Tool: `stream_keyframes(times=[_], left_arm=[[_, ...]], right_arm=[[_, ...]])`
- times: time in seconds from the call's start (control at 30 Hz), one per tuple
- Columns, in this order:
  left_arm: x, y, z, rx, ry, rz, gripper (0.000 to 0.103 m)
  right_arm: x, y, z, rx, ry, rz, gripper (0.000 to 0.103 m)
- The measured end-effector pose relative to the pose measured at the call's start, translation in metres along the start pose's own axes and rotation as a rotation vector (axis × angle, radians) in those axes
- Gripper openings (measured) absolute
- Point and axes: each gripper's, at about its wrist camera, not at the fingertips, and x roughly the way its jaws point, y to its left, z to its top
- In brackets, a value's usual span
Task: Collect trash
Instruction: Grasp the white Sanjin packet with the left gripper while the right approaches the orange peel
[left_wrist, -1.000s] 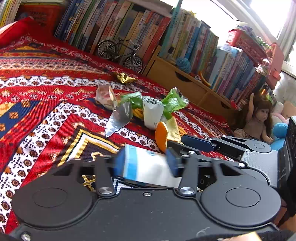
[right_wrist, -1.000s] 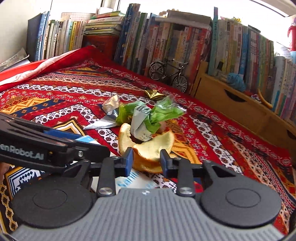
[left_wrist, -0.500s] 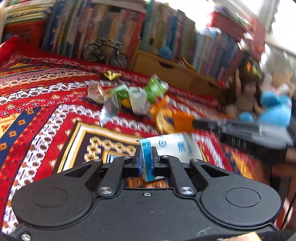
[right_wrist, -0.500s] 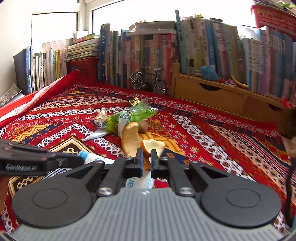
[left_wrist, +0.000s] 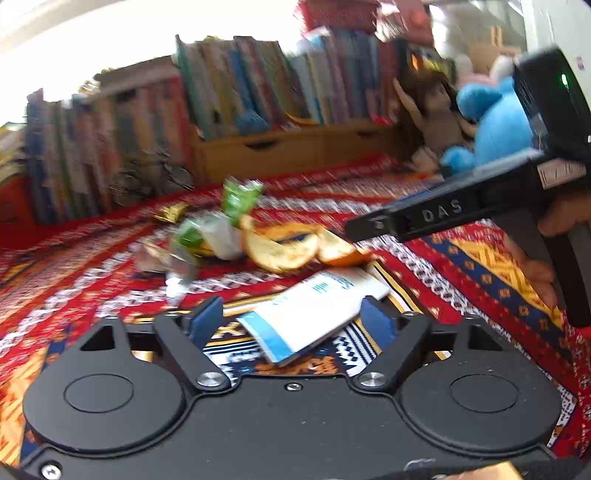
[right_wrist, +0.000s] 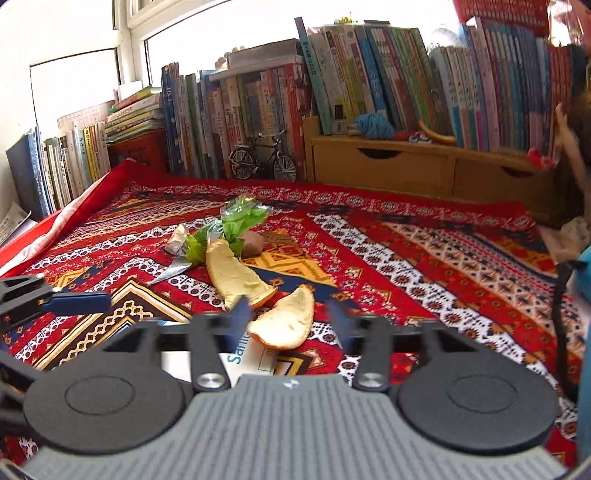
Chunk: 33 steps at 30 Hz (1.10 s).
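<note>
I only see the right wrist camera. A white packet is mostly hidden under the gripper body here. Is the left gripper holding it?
Observer: No. The left gripper has just been opening its jaws; the flat white packet with a blue end lies unpressed between them on the patterned red cloth.
Operator: Which end faces the left gripper?
Observer: The blue end; the white end points toward the orange peel pieces.
Operator: What's past my right edge?
Observer: A blue plush toy beside a brown-haired doll.
</note>
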Motion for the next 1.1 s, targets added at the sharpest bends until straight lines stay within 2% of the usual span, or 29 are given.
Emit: stream_keyframes(times=[0.07, 0.13, 0.23, 0.3, 0.33, 0.4, 0.43, 0.47, 0.5, 0.53, 0.57, 0.6, 0.67, 0.77, 0.87, 1.1], left_arm=[[0.015, 0.002, 0.003, 0.013, 0.050, -0.019, 0.081], [0.027, 0.004, 0.007, 0.042, 0.081, -0.004, 0.081], [0.035, 0.001, 0.008, 0.107, 0.062, -0.023, 0.084], [0.039, -0.004, 0.008, 0.147, 0.056, -0.049, 0.086], [0.045, -0.007, 0.008, 0.162, 0.078, -0.065, 0.087], [0.051, -0.006, 0.010, 0.106, 0.092, -0.084, 0.085], [0.054, -0.004, 0.011, 0.057, 0.106, -0.102, 0.082], [0.054, -0.002, 0.011, 0.026, 0.110, -0.113, 0.076], [0.053, -0.003, 0.011, 0.026, 0.105, -0.120, 0.073], [0.052, -0.005, 0.010, 0.042, 0.100, -0.115, 0.067], [0.049, -0.007, 0.008, 0.058, 0.093, -0.109, 0.058], [0.046, -0.008, 0.007, 0.066, 0.091, -0.114, 0.055], [0.039, -0.011, 0.006, 0.069, 0.095, -0.114, 0.042], [0.027, -0.015, 0.004, 0.071, 0.092, -0.121, 0.028], [0.017, -0.020, 0.004, 0.064, 0.091, -0.115, 0.022], [-0.015, -0.024, -0.007, 0.012, 0.089, -0.120, 0.018]], right_arm=[[0.011, -0.003, 0.002, 0.028, 0.033, 0.010, 0.074], [0.022, -0.012, 0.004, 0.104, 0.068, 0.036, 0.075], [0.040, -0.023, 0.006, 0.195, 0.109, 0.080, 0.075], [0.048, -0.023, 0.006, 0.197, 0.126, 0.084, 0.076], [0.053, -0.021, 0.007, 0.184, 0.137, 0.081, 0.076], [0.058, -0.017, 0.006, 0.166, 0.139, 0.073, 0.075], [0.058, -0.015, 0.005, 0.165, 0.132, 0.064, 0.070], [0.057, -0.015, 0.004, 0.167, 0.125, 0.060, 0.058], [0.056, -0.014, 0.002, 0.167, 0.117, 0.048, 0.043], [0.054, -0.014, 0.001, 0.170, 0.114, 0.044, 0.038], [0.053, -0.016, 0.001, 0.176, 0.109, 0.035, 0.027], [0.052, -0.018, 0.000, 0.185, 0.105, 0.028, 0.022], [0.046, -0.025, -0.001, 0.218, 0.087, 0.033, 0.021], [0.035, -0.031, -0.001, 0.255, 0.058, 0.052, 0.017], [0.022, -0.031, 0.000, 0.261, 0.033, 0.057, 0.013], [-0.003, -0.031, 0.000, 0.274, 0.018, 0.059, 0.012]])
